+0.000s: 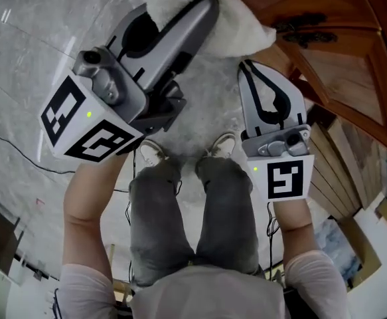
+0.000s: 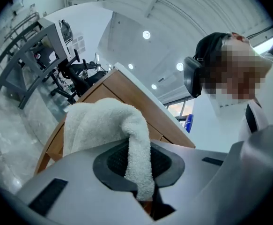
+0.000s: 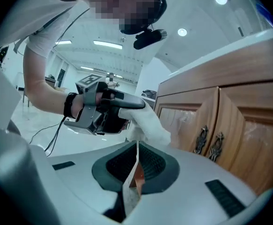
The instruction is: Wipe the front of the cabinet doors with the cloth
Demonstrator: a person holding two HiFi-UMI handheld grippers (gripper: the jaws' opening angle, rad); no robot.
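A white terry cloth (image 1: 241, 25) hangs from my left gripper (image 1: 206, 5), which is shut on it near the top of the head view. In the left gripper view the cloth (image 2: 103, 125) drapes over the closed jaws (image 2: 143, 191), with the wooden cabinet (image 2: 127, 90) behind it. My right gripper (image 1: 246, 66) is shut and holds nothing, just short of the cabinet doors (image 1: 339, 65). In the right gripper view its jaws (image 3: 137, 149) point towards the cloth (image 3: 150, 123), which lies close to the panelled doors (image 3: 248, 125) and their dark metal handles (image 3: 209, 142).
I stand on a grey marble floor (image 1: 34, 58) with my shoes (image 1: 153, 153) near the cabinet's foot. A thin black cable (image 1: 20, 155) runs across the floor at the left. Slatted boards (image 1: 339, 171) lie at the right. Metal racks and equipment (image 2: 42, 50) stand beyond the cabinet.
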